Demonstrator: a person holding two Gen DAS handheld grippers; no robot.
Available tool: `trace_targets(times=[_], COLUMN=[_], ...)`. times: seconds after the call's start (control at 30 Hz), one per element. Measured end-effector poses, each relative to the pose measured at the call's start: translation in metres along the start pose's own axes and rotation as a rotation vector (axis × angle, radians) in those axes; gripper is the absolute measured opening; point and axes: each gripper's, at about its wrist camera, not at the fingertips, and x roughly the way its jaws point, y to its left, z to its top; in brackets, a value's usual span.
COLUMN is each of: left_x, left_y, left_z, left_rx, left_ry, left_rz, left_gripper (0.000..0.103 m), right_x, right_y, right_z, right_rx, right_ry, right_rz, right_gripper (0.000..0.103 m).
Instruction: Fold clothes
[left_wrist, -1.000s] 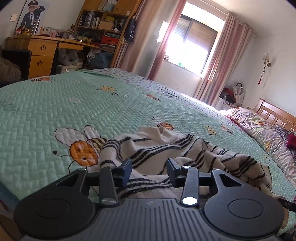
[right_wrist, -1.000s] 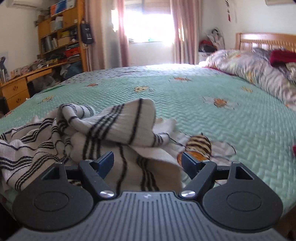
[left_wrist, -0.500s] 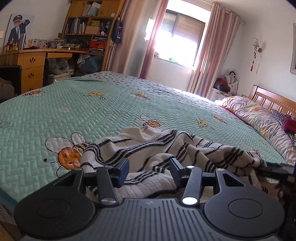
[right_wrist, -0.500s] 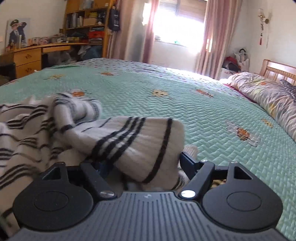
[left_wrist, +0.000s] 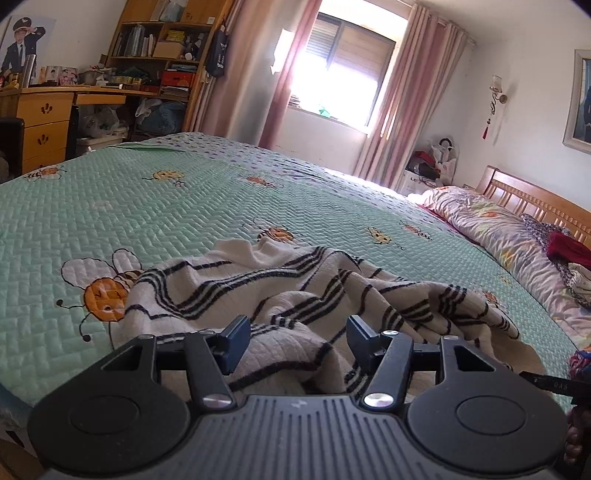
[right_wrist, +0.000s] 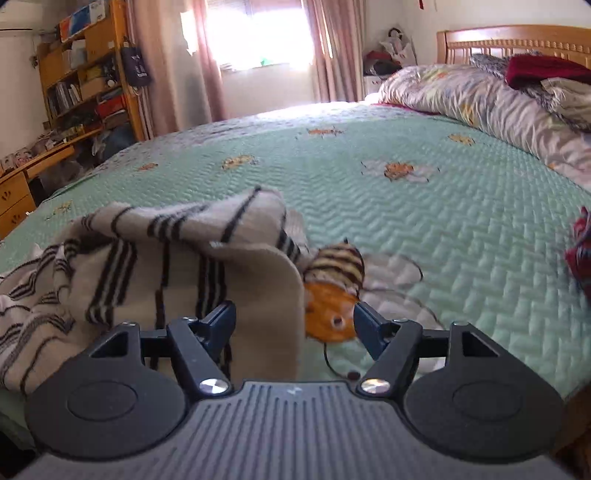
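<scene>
A white garment with black stripes (left_wrist: 280, 288) lies crumpled near the front edge of a bed with a green bee-print quilt (left_wrist: 184, 206). My left gripper (left_wrist: 297, 341) hovers open just over the garment's near folds, nothing between its fingers. In the right wrist view the same striped garment (right_wrist: 177, 266) fills the left half, one flap hanging down. My right gripper (right_wrist: 293, 328) is open; the flap's edge sits between the fingers, close to the left fingertip (right_wrist: 221, 321), and the right one (right_wrist: 364, 328) is over a printed bee. No grip is visible.
A rolled floral duvet (left_wrist: 509, 236) with dark red clothing (right_wrist: 543, 72) lies by the wooden headboard (right_wrist: 513, 40) on the right. A red and blue item (right_wrist: 580, 254) sits at the bed's right edge. Desk and bookshelves (left_wrist: 155, 66) stand beyond the far left.
The left gripper's fingers have spread wider apart. The right gripper has swung right, so the garment now sits left of centre and the printed bee shows between its fingers.
</scene>
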Motion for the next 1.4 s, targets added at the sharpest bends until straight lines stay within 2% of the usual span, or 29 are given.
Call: trace_targets(times=[0.03,0.07,0.13,0.2,0.27,0.37,0.47,0.53,0.57,0.67,0.7,0.73,0.8,0.87,0.9,0.93,0.97,1.13,1.3,1.4], left_x=[0.002,0.002,-0.002,-0.006,-0.008,-0.007,-0.006,-0.002,-0.002,-0.009,-0.012,-0.015,-0.019,-0.016,-0.014,-0.011,-0.008,-0.002,-0.008,-0.011], left_y=[-0.003,-0.005,-0.004,-0.003,-0.001,0.002,0.004,-0.003,-0.008,-0.019,-0.021,-0.024,-0.021,-0.014,-0.010,-0.007,-0.006,-0.006,0.006,0.013], left_z=[-0.001,-0.002,-0.003,-0.005,-0.005,-0.004,-0.003,-0.002,-0.002,-0.002,-0.002,-0.002,-0.004,-0.007,-0.008,-0.008,-0.008,-0.007,-0.013,-0.019], left_rx=[0.009,0.013,0.011,0.005,-0.003,-0.019,-0.034,-0.018,0.003,0.054,0.069,0.082,0.076,0.038,0.017,0.000,-0.010,-0.002,-0.087,-0.184], left_ry=[0.006,0.007,0.006,0.005,0.006,0.014,0.022,0.038,0.038,0.024,0.017,0.010,0.002,0.011,0.016,0.020,0.022,0.028,0.058,0.098], left_rz=[-0.005,-0.005,0.000,0.012,0.023,0.038,0.053,0.043,0.041,0.040,0.040,0.040,0.047,0.044,0.039,0.036,0.034,0.026,0.003,-0.051], left_gripper=[0.060,0.060,0.060,0.060,0.061,0.062,0.062,0.062,0.062,0.062,0.064,0.066,0.067,0.067,0.067,0.067,0.067,0.067,0.067,0.068], right_x=[0.003,0.004,0.011,0.025,0.028,0.007,-0.001,0.015,0.030,0.086,0.104,0.108,0.115,0.106,0.095,0.084,0.073,0.007,-0.026,-0.027], right_y=[-0.003,-0.007,-0.028,-0.056,-0.073,-0.043,0.013,0.044,0.051,0.029,0.018,0.003,-0.026,-0.043,-0.044,-0.045,-0.046,-0.053,-0.009,0.012], right_z=[0.002,0.007,0.025,0.038,0.046,0.039,0.014,0.011,0.017,0.054,0.067,0.078,0.099,0.100,0.092,0.085,0.076,0.012,-0.014,-0.014], right_rx=[0.025,0.049,0.145,0.305,0.422,0.334,0.142,0.057,0.067,0.217,0.271,0.308,0.379,0.401,0.373,0.345,0.320,0.381,0.192,0.108], right_ry=[0.013,-0.011,-0.101,-0.088,-0.067,-0.094,-0.049,-0.046,-0.047,-0.055,-0.061,-0.075,-0.100,-0.076,-0.082,-0.088,-0.093,-0.158,-0.188,-0.202], right_rz=[-0.013,-0.018,-0.056,-0.164,-0.175,-0.007,0.222,0.301,0.307,0.231,0.196,0.145,0.043,-0.031,-0.065,-0.098,-0.129,-0.036,0.108,0.122], right_gripper=[0.067,0.064,0.064,0.064,0.059,0.059,0.059,0.059,0.059,0.058,0.051,0.038,0.027,0.028,0.032,0.041,0.043,0.047,0.059,0.064])
